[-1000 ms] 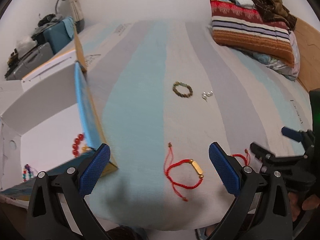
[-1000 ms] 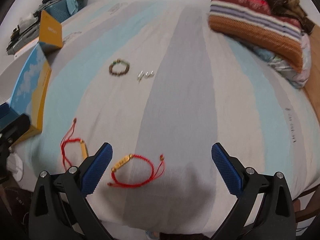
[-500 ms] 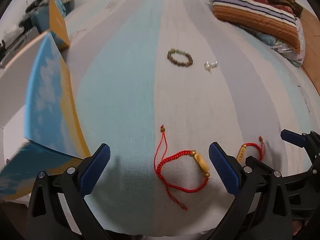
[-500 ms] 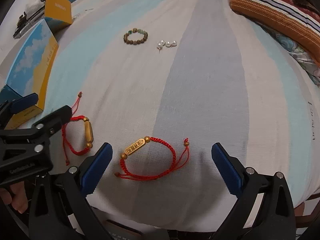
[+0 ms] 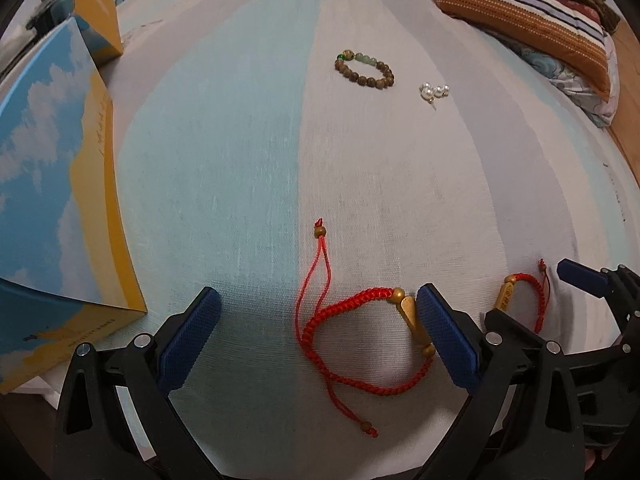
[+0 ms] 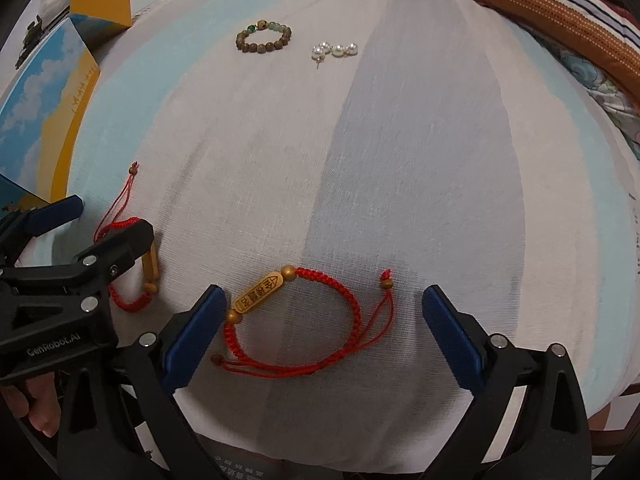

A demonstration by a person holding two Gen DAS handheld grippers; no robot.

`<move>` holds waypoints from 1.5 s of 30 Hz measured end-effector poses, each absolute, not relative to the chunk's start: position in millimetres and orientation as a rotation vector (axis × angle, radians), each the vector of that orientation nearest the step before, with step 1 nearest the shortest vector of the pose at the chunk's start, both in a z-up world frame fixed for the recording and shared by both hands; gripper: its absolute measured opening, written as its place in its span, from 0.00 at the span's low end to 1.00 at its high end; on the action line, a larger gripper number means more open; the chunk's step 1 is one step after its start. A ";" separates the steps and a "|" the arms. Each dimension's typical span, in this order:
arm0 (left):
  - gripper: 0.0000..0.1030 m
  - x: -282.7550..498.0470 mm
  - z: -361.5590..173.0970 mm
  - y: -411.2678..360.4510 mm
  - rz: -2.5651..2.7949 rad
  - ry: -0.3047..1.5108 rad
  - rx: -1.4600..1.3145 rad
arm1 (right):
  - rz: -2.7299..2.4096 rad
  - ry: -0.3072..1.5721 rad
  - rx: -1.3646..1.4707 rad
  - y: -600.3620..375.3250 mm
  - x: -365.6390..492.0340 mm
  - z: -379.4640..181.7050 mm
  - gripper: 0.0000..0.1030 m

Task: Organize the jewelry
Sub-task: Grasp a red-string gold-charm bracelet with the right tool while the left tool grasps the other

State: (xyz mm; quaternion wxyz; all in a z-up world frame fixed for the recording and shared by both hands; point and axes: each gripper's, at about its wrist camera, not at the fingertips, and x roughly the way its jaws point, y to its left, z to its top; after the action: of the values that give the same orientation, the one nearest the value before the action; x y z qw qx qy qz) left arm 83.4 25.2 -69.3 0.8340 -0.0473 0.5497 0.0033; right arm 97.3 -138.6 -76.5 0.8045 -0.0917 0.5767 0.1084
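Between open right gripper (image 6: 323, 334) fingers: red bracelet (image 6: 304, 320), seemingly untouched.

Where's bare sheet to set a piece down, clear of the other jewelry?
Free: the wide middle of the bedsheet, between the wooden bead bracelet and pearl earrings at the far side and the two red cord bracelets near the tools. Crowded: near edge; box at left.

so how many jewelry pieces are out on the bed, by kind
red cord bracelets: 2
wooden bead bracelet: 1
pearl earrings cluster: 1
total: 4
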 end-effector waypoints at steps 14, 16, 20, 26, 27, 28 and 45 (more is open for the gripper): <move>0.58 79.8 -69.2 25.9 0.004 1.201 -0.090 | 0.248 1.250 -0.210 -134.5 98.0 -78.3 0.52; 0.50 80.5 -68.9 26.7 0.002 1.201 -0.090 | 0.249 1.245 -0.216 -134.3 97.6 -77.4 0.46; 0.36 81.1 -67.2 27.3 -0.010 1.205 -0.092 | 0.250 1.239 -0.221 -138.0 96.1 -77.2 0.36; 0.15 81.2 -64.9 30.2 -0.017 1.201 -0.100 | 0.243 1.223 -0.233 -131.2 93.4 -74.0 0.19; 0.10 80.9 -64.1 31.6 -0.017 1.198 -0.104 | 0.242 1.222 -0.233 -130.8 92.8 -73.9 0.19; 0.06 80.5 -63.3 32.2 -0.022 1.195 -0.107 | 0.242 1.220 -0.233 -130.7 92.6 -73.6 0.17; 0.05 76.5 -48.0 38.6 -0.033 1.152 -0.121 | 0.229 1.177 -0.218 -131.8 91.9 -61.6 0.14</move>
State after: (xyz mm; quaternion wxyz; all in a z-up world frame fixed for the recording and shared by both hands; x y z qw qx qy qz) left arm 76.5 38.6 -48.0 0.8367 -0.0572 0.5444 -0.0155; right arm 91.9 -131.8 -61.6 0.8201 -0.1024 0.5526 0.1077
